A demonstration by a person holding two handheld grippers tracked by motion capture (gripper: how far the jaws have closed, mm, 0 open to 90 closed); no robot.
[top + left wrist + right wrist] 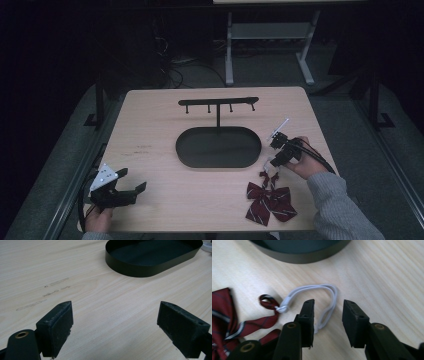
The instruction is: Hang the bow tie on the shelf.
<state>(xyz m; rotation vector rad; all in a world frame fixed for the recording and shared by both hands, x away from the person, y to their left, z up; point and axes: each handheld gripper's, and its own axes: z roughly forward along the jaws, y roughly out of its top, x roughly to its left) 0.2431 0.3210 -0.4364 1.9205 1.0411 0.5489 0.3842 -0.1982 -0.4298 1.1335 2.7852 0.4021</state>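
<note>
R gripper jaws apart over white loop of bow tie; L gripper wide apart.

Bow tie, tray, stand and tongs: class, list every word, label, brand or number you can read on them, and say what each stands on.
None: no readable text on the bow tie, its white elastic loop, the black tray, the hook stand, the table or either set of tongs.

I see a black oval tray mid-worktop, a slim hook rack standing at its 12 o'clock edge, and faint scuff marks on the wood at its 9 o'clock.
</note>
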